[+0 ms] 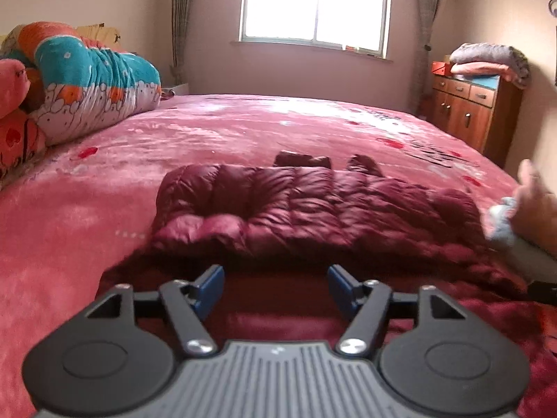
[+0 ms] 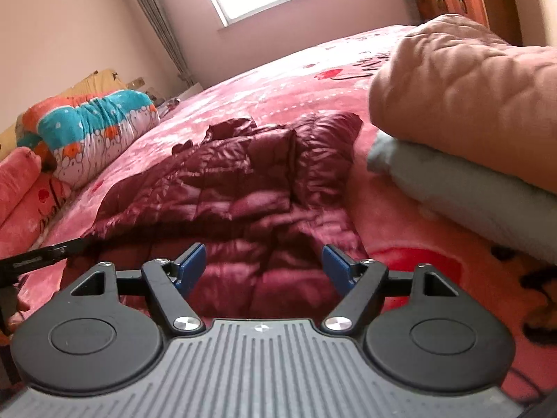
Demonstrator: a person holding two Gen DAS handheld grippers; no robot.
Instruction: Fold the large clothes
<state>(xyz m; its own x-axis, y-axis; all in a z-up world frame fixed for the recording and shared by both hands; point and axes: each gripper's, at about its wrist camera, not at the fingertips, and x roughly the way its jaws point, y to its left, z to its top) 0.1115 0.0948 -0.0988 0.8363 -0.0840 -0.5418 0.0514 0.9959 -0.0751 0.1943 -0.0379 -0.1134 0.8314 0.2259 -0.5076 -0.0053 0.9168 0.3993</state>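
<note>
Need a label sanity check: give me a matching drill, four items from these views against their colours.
Items:
1. jacket
2. bedspread
3. cabinet
4. claw pads

Colours:
A. blue
B. brown wood
C. maroon
D. pink

Pairs: 1-C, 2-D, 3-B, 4-A

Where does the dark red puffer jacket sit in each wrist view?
Left wrist: dark red puffer jacket lies centre frame, spread across the pink bedspread.
Right wrist: jacket is centre-left, left of the folded stack.
Shared landmark: teal and orange rolled quilt, at left in both.
</note>
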